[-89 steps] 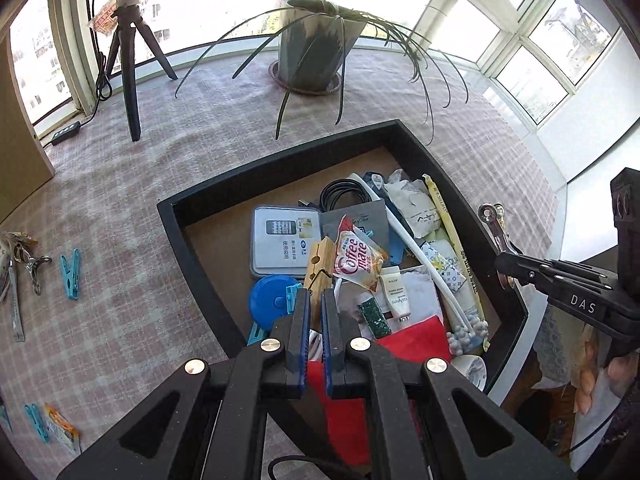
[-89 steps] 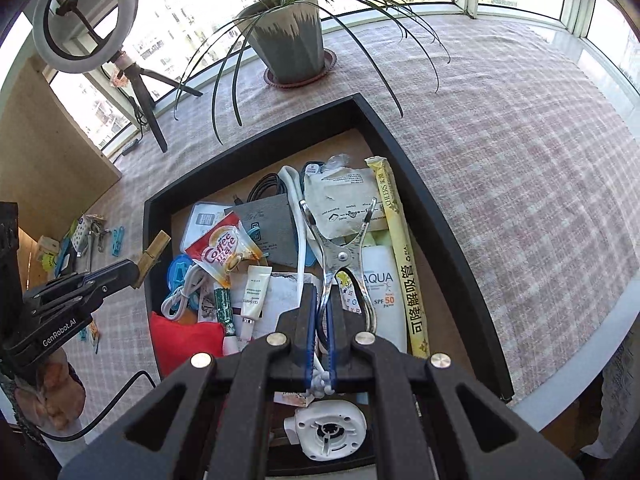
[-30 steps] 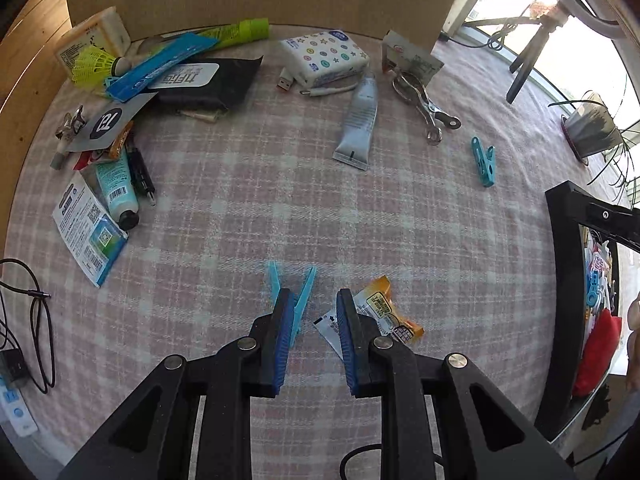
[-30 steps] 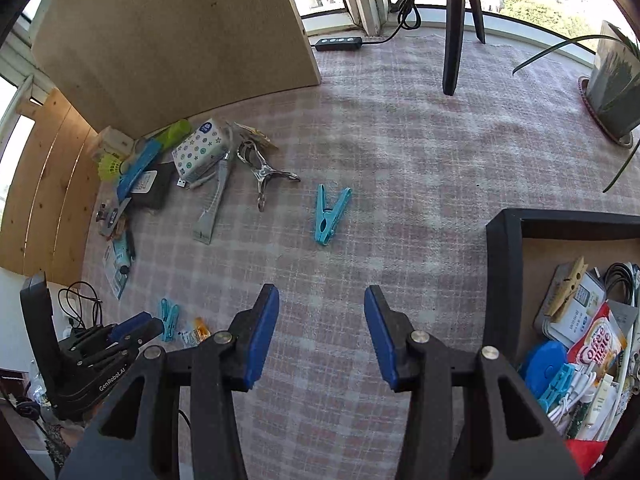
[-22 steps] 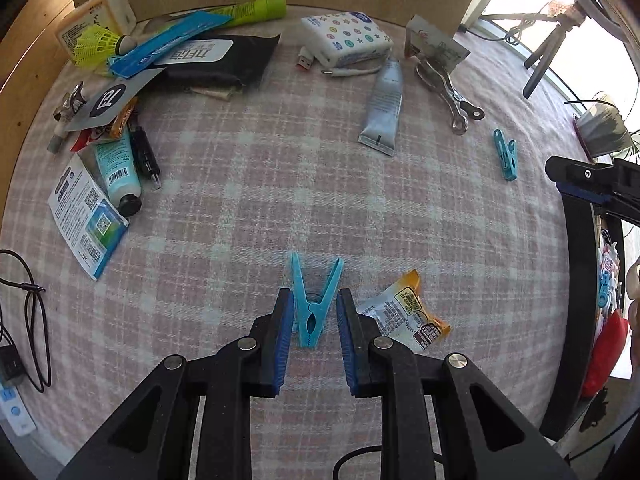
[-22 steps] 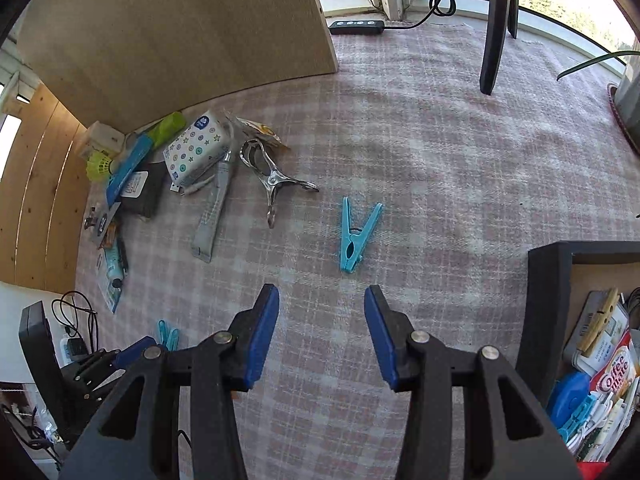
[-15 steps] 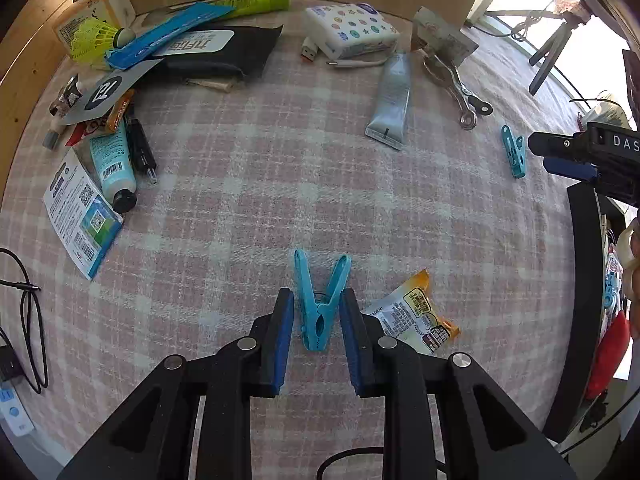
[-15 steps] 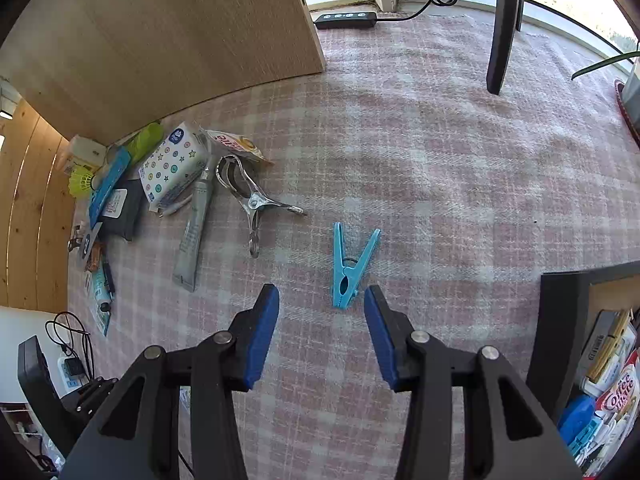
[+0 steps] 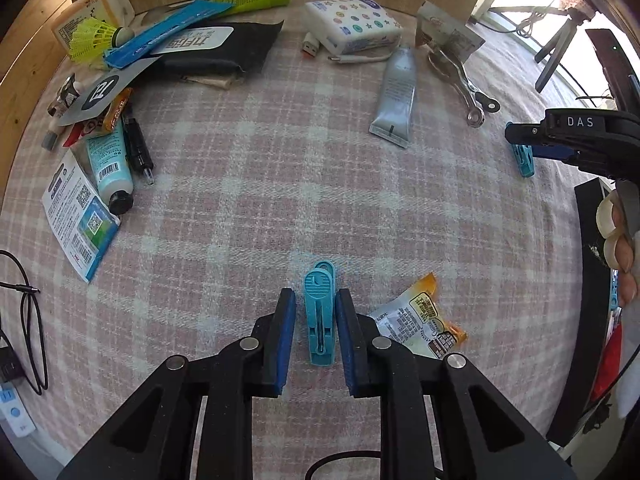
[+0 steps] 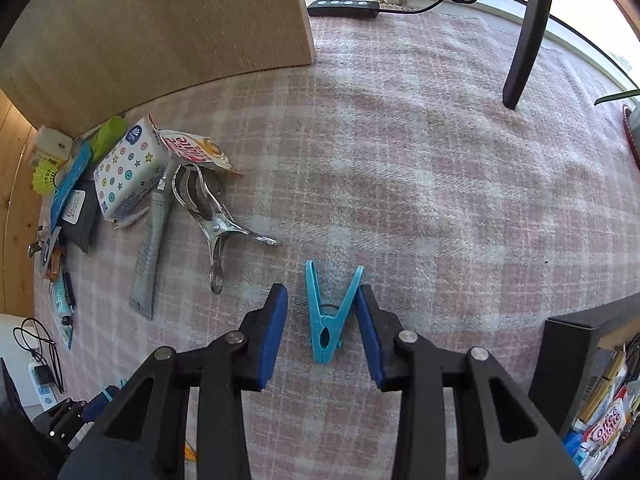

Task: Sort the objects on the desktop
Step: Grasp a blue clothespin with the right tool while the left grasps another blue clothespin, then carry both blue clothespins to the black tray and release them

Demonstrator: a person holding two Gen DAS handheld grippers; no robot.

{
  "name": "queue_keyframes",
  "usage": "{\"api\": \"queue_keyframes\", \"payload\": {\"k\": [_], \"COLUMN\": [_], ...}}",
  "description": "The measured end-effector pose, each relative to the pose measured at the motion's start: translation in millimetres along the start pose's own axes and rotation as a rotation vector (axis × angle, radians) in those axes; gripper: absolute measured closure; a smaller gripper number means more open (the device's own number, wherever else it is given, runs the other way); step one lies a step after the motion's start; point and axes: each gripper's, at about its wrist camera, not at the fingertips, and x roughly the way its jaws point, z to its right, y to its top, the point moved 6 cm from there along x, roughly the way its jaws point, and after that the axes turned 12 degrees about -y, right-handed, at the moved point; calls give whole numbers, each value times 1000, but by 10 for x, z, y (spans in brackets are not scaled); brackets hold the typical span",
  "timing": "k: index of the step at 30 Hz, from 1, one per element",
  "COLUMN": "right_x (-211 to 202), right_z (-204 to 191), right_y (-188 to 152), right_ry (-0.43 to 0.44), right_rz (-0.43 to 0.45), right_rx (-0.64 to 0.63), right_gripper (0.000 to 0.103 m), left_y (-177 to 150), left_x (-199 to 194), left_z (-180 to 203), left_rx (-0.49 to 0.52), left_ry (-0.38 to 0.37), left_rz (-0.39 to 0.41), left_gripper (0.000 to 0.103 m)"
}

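Observation:
A blue clothespin [image 9: 320, 316] stands on its edge on the checked cloth. My left gripper [image 9: 315, 296] is shut on it, a pad against each side. In the right wrist view a second blue clothespin [image 10: 330, 316] lies flat as a V. My right gripper [image 10: 320, 292] is open around it, and its fingers [image 10: 276, 332] do not touch the pin. The right gripper [image 9: 560, 140] also shows at the right edge of the left wrist view, above that second clothespin [image 9: 524, 160]. The black tray [image 10: 576, 344] holding sorted items is at the lower right.
A snack packet [image 9: 420, 320] lies just right of my left fingers. A grey tube [image 10: 150, 248] and a metal clamp [image 10: 212, 224] lie left of the right gripper. A tissue pack [image 9: 352, 28], a black pouch [image 9: 224, 48] and small items line the far edge by a wooden board [image 10: 160, 28].
The left fingers closed in on the blue clothespin, which turned from lying flat onto its edge. The right gripper came forward and now straddles the other clothespin, still open.

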Motion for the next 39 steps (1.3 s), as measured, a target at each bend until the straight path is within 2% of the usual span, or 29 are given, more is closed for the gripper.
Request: {"api": "queue_keyframes", "payload": {"k": [2,8,14,23,26,28,32,39], "right_x": [4,-23,-135,-522,-677,-794,-984,-1244], "right_z": [-11,-3,134,460,680,844,1198,2092], "right_y": [5,-42,-250,-487,-569,-645,-784,-1147], "right_ry": [-5,33,75,114,128,130,134,91], "right_rz": [5,3,16,84,105,120,144,179], "right_rx": [-11,0,22,65,81,95,134,247], "right_gripper": [78,78,78,78,78,78,78,78], "left_y": [-22,-72,-76,-37,86,49,93,97], "left_x": [7,-15,-145,-318,-404,-526,-543,-477], "left_z": [18,2,76,554,714,794,1222,2091], "left_rx": [5,-24,-31,30,71,104,173,300], "left_ry": [8,11,-6,-43,-66,-80,-107,-159], "left_rz": [6,21,57,107,114,118,121,112], "left_gripper": [92,92,92,92,92,92,92,92]}}
